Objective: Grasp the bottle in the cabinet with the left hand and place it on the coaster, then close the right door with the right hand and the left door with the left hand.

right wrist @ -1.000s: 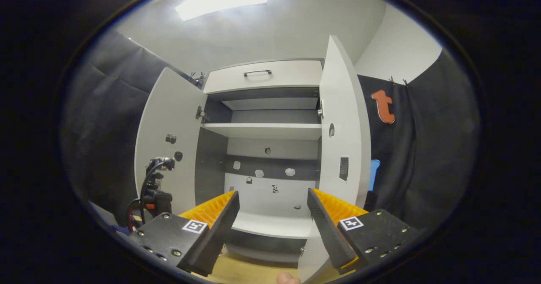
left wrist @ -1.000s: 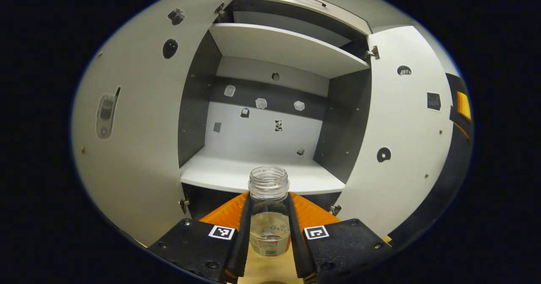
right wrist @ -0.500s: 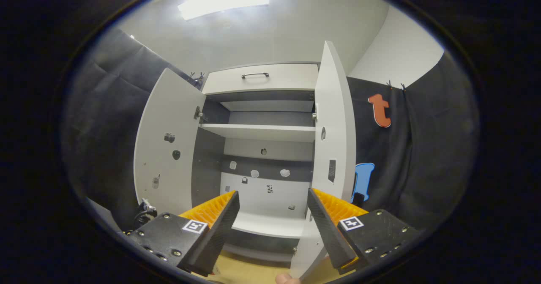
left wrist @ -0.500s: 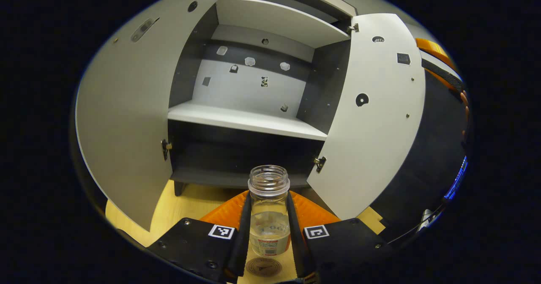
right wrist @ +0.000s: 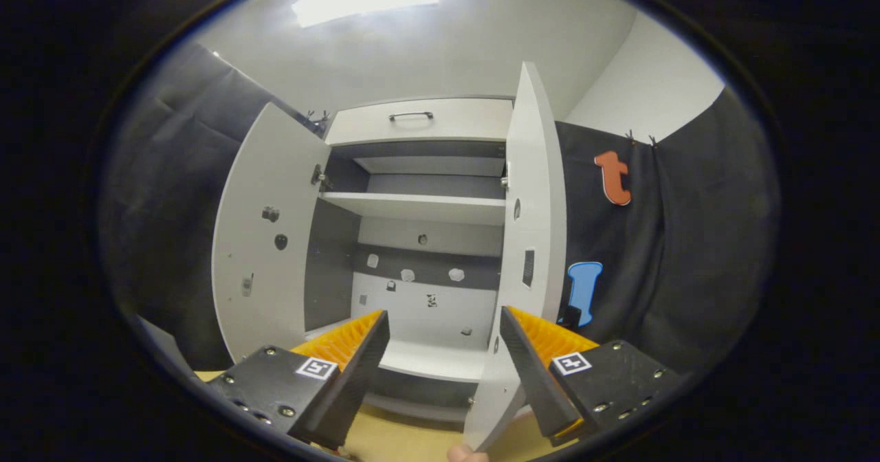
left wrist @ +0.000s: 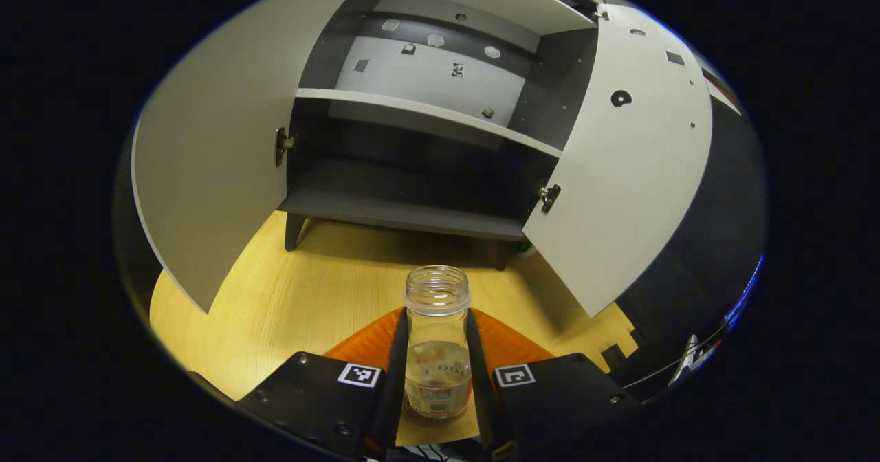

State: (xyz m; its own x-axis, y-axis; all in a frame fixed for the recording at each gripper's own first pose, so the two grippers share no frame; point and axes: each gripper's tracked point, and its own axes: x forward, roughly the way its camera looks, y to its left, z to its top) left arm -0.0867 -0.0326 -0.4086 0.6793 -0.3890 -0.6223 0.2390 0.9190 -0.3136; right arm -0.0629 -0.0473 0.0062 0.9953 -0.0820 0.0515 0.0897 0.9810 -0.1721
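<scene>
A clear, capless bottle (left wrist: 437, 369) with a little liquid stands upright between my left gripper's (left wrist: 437, 321) orange fingers, which are shut on its sides. Its base is down at the wooden table (left wrist: 323, 297), where a thin brown rim of the coaster (left wrist: 411, 408) peeks out beside it. Behind it the cabinet (left wrist: 412, 173) has both doors swung wide, the left door (left wrist: 206, 159) and the right door (left wrist: 625, 173). In the right gripper view my right gripper (right wrist: 443, 372) hangs open and empty in front of the cabinet (right wrist: 419, 207), its right door (right wrist: 533, 242) almost edge-on just past the right finger.
The cabinet's shelves (left wrist: 426, 115) hold nothing. A drawer with a metal handle (right wrist: 411, 116) tops the cabinet. The left door (right wrist: 265, 242) stands out toward me. A fingertip (right wrist: 460, 454) shows at the bottom edge. Black cloth walls close in both sides.
My left gripper has come down and away from the cabinet with the bottle, to the table over the coaster. My right gripper drifted slightly and stays open.
</scene>
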